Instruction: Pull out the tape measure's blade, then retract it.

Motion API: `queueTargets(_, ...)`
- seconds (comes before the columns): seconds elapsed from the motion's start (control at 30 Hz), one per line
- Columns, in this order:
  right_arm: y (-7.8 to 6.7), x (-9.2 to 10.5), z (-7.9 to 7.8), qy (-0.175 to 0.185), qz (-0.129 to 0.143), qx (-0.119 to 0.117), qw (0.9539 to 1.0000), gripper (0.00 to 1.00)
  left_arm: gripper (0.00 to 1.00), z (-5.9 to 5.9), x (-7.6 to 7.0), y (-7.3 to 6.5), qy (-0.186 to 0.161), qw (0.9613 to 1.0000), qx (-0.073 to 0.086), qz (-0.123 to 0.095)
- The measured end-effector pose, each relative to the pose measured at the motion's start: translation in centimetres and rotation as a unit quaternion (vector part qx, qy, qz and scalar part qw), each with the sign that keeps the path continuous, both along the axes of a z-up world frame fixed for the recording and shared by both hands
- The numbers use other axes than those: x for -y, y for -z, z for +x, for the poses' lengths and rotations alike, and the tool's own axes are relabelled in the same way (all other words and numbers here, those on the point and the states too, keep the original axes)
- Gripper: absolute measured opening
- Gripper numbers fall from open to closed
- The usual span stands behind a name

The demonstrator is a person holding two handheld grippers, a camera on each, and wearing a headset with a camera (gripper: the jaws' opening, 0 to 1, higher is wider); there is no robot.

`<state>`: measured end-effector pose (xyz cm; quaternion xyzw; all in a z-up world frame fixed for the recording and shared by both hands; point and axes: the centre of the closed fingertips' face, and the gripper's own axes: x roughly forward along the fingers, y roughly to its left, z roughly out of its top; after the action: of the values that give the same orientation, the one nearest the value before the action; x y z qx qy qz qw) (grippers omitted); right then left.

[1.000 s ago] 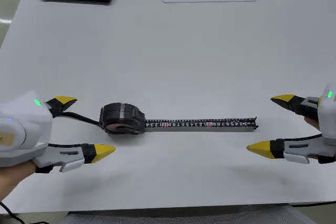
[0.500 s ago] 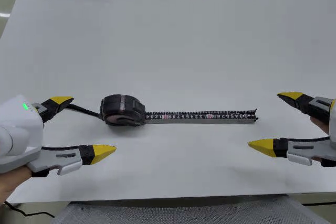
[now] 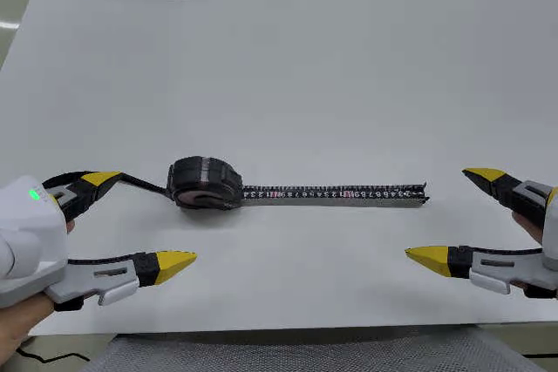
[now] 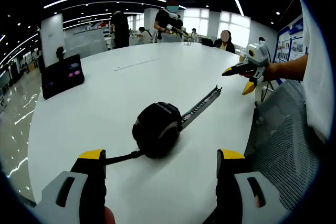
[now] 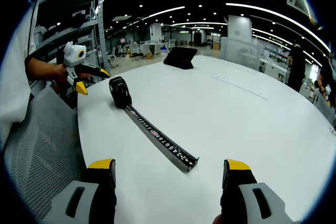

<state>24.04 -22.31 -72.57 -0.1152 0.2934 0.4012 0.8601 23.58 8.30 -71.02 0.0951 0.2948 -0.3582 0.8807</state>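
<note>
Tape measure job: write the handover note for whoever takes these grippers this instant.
Left gripper: open, holding nothing, just left of the tape measure case. The case's black strap runs toward it.
Right gripper: open, holding nothing, just beyond the blade's end hook.
Things: the case sits on the white table, with the blade lying flat and extended to the right.
Done: the blade is pulled out.
Left: retract it. Probably steady the case with the left gripper and guide the blade back; the lock is not clear from these views.
</note>
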Motion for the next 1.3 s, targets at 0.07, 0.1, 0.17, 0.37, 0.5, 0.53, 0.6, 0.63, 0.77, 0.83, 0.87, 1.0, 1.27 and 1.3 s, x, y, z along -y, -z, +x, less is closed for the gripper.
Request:
queueTargets(0.07, 0.0, 0.0, -0.1, 0.004, 0.004, 0.001, 1.0000, 0.84, 0.85, -0.3, 0.0, 0.1, -0.002, 1.0000, -0.001, -0.001)
queueTargets(0.1, 0.0, 0.0, -0.2, 0.003, 0.006, -0.002, 1.0000, 0.84, 0.85, -0.4, 0.0, 0.2, -0.003, 1.0000, -0.002, -0.002)
queueTargets(0.17, 0.5, -0.2, -0.5, -0.003, -0.001, -0.007, 1.0000, 0.85, 0.87, -0.7, -0.1, 0.3, -0.006, 1.0000, -0.004, -0.002)
queueTargets(0.37, 0.3, -0.2, -0.5, -0.002, 0.001, -0.006, 1.0000, 0.91, 0.92, -1.1, -0.4, 0.3, -0.008, 1.0000, -0.003, 0.005)
queueTargets(0.5, 0.0, -0.3, -0.6, -0.001, 0.002, -0.005, 1.0000, 0.94, 0.93, -1.3, -0.4, 0.1, -0.008, 1.0000, -0.005, 0.002)
queueTargets(0.53, -0.1, -0.3, -0.6, -0.001, 0.001, -0.005, 1.0000, 0.95, 0.93, -1.3, -0.3, 0.1, -0.008, 1.0000, -0.006, 0.000)
queueTargets(0.6, 0.0, -0.3, -0.6, -0.003, 0.000, -0.005, 1.0000, 0.97, 0.94, -1.4, -0.3, 0.1, -0.009, 0.9999, -0.008, -0.003)
queueTargets(0.63, 0.0, -0.3, -0.7, -0.004, -0.002, -0.007, 1.0000, 0.98, 0.94, -1.5, -0.3, 0.1, -0.008, 0.9999, -0.009, -0.002)
queueTargets(0.77, 0.0, -0.3, -1.0, -0.006, -0.006, -0.008, 0.9999, 0.99, 0.96, -1.7, -0.4, 0.2, -0.008, 0.9999, -0.012, -0.003)
queueTargets(0.83, -0.1, -0.3, -1.1, -0.008, -0.008, -0.008, 0.9999, 0.99, 0.96, -1.8, -0.5, 0.1, -0.012, 0.9999, -0.011, -0.005)
queueTargets(0.87, -0.1, -0.3, -1.2, -0.008, -0.009, -0.009, 0.9999, 0.99, 0.96, -1.8, -0.6, 0.0, -0.014, 0.9998, -0.012, -0.006)
queueTargets(1.0, -0.1, -0.3, -1.3, -0.006, -0.006, -0.010, 0.9999, 0.99, 0.96, -2.0, -0.7, 0.1, -0.017, 0.9998, -0.011, -0.005)
queueTargets(1.27, -0.1, -0.1, -1.2, -0.006, -0.006, -0.010, 0.9999, 0.99, 0.96, -2.1, -0.8, 0.0, -0.022, 0.9997, -0.010, -0.006)
queueTargets(1.3, -0.1, -0.1, -1.2, -0.005, -0.006, -0.010, 0.9999, 0.99, 0.96, -2.0, -0.8, 0.0, -0.023, 0.9996, -0.011, -0.009)
